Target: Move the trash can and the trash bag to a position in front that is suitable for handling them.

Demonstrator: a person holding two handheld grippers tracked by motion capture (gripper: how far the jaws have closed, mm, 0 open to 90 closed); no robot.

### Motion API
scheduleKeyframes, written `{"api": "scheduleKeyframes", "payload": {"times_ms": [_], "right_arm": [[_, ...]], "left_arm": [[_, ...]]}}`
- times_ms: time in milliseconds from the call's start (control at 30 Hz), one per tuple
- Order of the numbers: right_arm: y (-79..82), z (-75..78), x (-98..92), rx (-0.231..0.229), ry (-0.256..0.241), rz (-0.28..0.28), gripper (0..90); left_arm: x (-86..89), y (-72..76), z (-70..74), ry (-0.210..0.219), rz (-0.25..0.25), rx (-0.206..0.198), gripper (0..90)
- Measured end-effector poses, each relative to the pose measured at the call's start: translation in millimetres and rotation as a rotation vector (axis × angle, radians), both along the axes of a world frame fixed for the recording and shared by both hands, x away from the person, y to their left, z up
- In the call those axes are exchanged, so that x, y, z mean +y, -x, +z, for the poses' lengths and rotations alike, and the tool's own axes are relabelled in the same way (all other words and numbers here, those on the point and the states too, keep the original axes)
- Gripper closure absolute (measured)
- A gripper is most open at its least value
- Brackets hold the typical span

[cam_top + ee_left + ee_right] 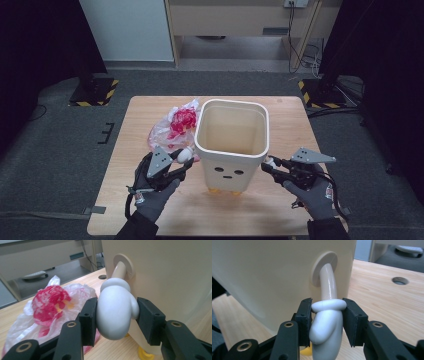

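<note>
Your wooden table (150, 210) carries the cream bin (231, 145) on its yellow feet between your two grippers, and a crumpled red-and-white plastic bag (172, 127) just beyond your left gripper (186, 161).

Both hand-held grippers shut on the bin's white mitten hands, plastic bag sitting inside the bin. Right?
Not quite. The left hand-held gripper and the right hand-held gripper are shut on the mitten hands, but the bag lies on the table beside the bin, not inside it; the high view shows this.
</note>
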State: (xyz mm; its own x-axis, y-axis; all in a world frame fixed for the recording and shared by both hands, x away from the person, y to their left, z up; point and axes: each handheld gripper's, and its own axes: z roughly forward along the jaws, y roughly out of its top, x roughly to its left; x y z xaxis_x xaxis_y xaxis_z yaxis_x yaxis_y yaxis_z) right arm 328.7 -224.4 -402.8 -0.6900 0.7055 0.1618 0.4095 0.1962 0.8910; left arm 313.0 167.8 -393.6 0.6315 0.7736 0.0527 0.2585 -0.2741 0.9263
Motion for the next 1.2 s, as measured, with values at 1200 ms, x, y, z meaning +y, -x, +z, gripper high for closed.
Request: {"api": "scheduleKeyframes", "payload": {"times_ms": [1200], "right_arm": [[11.3,2.3,35.5,-0.022,-0.002,0.089,57.9]], "left_arm": [[44.7,13.2,0.1,0.073,0.045,0.006,50.9]]}}
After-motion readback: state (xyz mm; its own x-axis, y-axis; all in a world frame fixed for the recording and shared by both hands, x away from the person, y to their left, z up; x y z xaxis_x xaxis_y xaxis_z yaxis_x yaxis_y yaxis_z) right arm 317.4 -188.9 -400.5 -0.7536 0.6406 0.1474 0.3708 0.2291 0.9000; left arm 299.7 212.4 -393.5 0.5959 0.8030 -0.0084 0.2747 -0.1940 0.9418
